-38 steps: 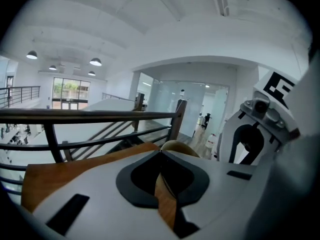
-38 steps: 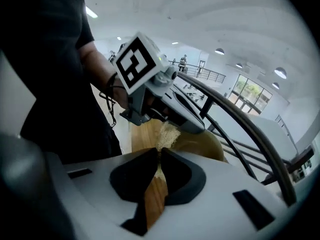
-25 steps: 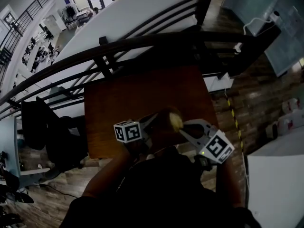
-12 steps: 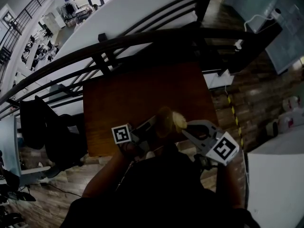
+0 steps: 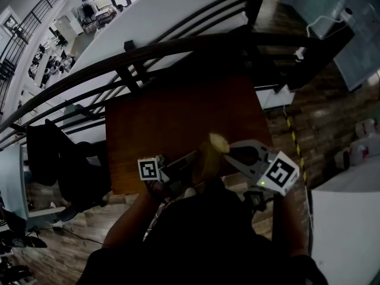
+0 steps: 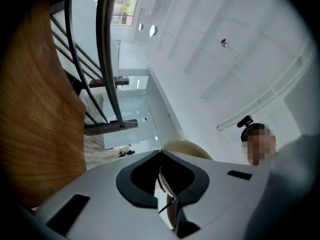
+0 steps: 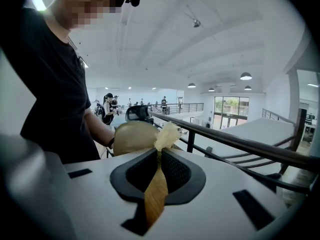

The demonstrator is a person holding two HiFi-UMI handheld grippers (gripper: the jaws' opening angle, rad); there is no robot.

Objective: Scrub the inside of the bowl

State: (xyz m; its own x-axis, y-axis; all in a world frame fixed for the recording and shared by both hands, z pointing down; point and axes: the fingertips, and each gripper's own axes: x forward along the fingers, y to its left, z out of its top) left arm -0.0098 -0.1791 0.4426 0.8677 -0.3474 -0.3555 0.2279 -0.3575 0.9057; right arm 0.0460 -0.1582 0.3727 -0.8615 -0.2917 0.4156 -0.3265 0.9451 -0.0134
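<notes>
A tan bowl (image 5: 206, 160) is held tipped on its side above the near edge of the wooden table (image 5: 172, 117). My left gripper (image 5: 191, 158) is shut on the bowl's thin rim (image 6: 165, 188), and the bowl's rounded side (image 6: 183, 148) rises just past the jaws. My right gripper (image 5: 230, 151) is shut on the flat wooden handle (image 7: 155, 196) of a brush. The brush's pale bristles (image 7: 167, 133) lie against the bowl (image 7: 134, 137). In the head view the bristles (image 5: 218, 142) show as a yellow patch at the bowl's upper edge.
A dark metal railing (image 5: 178, 49) runs along the table's far side, with an open drop to a lower floor behind it. A black chair (image 5: 50, 156) stands left of the table. White furniture (image 5: 344, 218) stands at the right. The person's body fills the bottom of the head view.
The brush head has moved up and slightly left against the bowl. The left gripper's cube has sunk a little toward the person, and the right gripper has risen slightly.
</notes>
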